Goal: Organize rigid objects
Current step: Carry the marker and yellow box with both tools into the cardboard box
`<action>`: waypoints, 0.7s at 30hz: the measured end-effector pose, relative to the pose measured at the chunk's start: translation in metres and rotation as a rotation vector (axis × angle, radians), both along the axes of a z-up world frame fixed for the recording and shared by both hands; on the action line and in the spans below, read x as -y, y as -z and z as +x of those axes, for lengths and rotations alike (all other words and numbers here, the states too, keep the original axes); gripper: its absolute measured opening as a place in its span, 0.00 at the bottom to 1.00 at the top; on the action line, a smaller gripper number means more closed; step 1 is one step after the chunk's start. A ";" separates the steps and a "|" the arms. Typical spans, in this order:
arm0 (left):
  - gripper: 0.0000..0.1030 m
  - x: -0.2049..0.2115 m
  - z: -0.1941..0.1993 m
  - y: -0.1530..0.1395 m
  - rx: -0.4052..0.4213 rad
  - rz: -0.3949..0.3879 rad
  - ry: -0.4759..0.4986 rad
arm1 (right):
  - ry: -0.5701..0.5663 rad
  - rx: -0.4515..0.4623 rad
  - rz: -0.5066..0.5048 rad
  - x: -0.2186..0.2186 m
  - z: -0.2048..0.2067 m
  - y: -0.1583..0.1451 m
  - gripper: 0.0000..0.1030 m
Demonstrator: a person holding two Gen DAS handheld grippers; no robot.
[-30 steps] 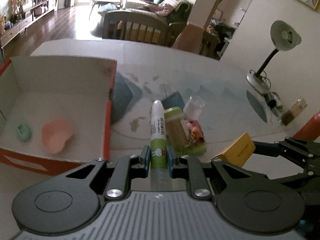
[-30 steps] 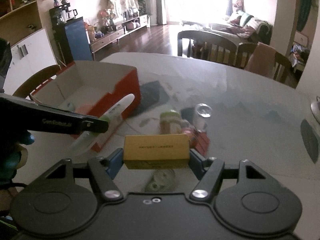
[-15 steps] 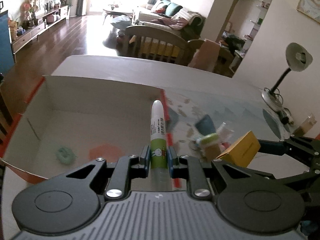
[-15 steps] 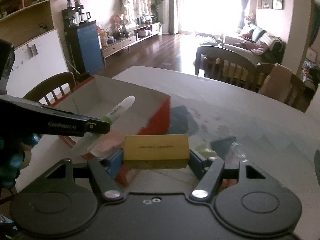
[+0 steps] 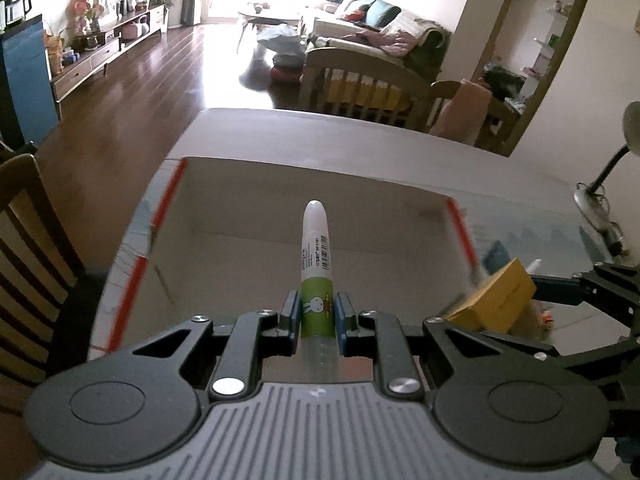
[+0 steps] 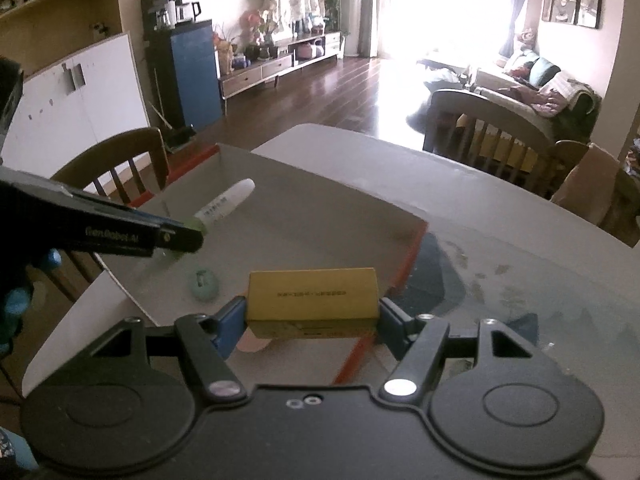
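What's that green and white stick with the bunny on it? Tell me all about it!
The slim white tube with a green bunny label looks like smooth plastic. It has a rounded white tip, small print and a barcode, and a clear lower end. The left gripper pinches its green part, pointing it forward above the open cardboard box.

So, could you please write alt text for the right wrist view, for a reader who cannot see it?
The right gripper holds a yellow box over the near edge of an open cardboard box on a table. At left, the left gripper holds a green and white tube over the same cardboard box, where a small green object lies.
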State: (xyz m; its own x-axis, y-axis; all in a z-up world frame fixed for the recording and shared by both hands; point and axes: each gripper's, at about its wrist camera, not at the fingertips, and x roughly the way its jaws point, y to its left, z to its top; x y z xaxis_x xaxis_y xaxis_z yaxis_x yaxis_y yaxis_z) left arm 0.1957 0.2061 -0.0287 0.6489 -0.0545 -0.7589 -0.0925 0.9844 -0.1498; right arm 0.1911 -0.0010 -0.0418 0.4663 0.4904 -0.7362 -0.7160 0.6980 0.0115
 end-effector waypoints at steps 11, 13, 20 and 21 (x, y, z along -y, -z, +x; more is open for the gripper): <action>0.17 -0.045 0.039 0.035 -0.095 0.050 0.029 | -0.015 -0.037 -0.098 -0.060 0.021 0.037 0.67; 0.17 -0.046 0.045 0.043 -0.115 0.057 0.043 | -0.023 -0.050 -0.122 -0.068 0.023 0.045 0.67; 0.17 -0.043 0.059 0.059 -0.178 0.086 0.077 | -0.047 -0.092 -0.192 -0.087 0.024 0.066 0.67; 0.17 -0.042 0.060 0.061 -0.188 0.092 0.076 | -0.048 -0.098 -0.199 -0.088 0.024 0.068 0.67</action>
